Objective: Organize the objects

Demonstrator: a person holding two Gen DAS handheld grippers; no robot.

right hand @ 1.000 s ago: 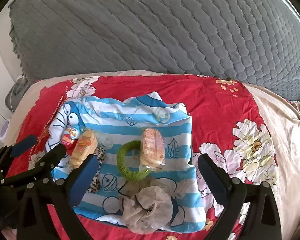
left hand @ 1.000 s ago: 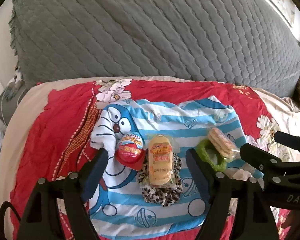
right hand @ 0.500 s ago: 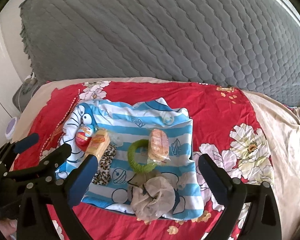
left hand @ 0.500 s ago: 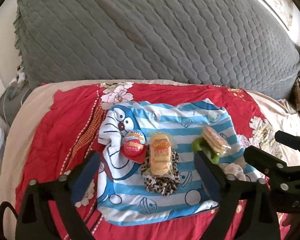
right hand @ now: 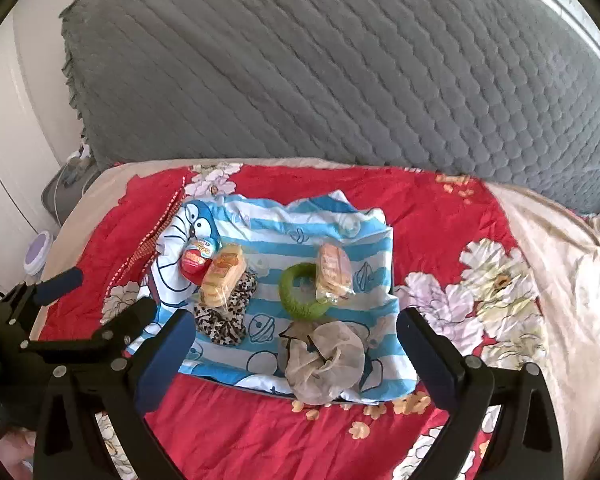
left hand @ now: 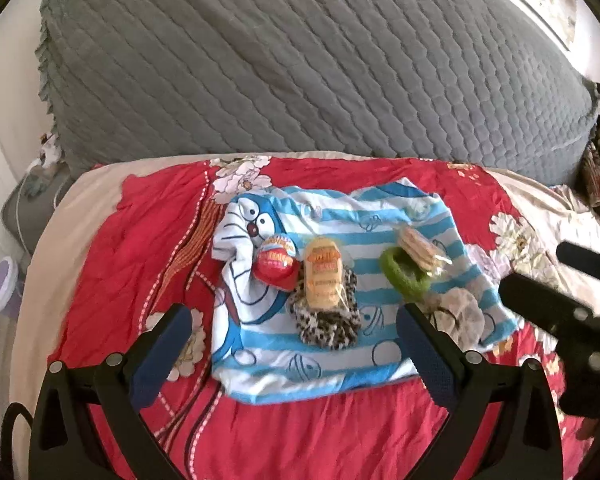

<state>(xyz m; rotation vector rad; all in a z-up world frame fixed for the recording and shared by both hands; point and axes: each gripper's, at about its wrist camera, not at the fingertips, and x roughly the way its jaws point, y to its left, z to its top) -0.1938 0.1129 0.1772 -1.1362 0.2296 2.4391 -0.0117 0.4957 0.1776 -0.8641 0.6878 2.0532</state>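
Note:
A blue-striped cartoon cloth (left hand: 332,364) lies spread on the bed. On it sit a red egg-shaped pack (left hand: 276,258), a yellow snack pack (left hand: 322,276) lying on a leopard scrunchie (left hand: 328,326), a green ring scrunchie (left hand: 400,276), a biscuit pack (left hand: 418,246) and a beige scrunchie (right hand: 324,360). My left gripper (left hand: 292,316) hovers short of the yellow pack, its jaws opening wide with nothing gripped. My right gripper (right hand: 296,318) stands open above the beige scrunchie, touching nothing.
A grey quilted cover (left hand: 300,72) fills the far side of the bed. The red floral sheet (left hand: 140,240) surrounds the cloth. A small purple and white round object (left hand: 2,292) is on the floor at the left. A hand (right hand: 8,448) shows at the lower left.
Both grippers have drawn back and up from the cloth, so the items look smaller. The left jaws have spread wider. The objects have not moved.

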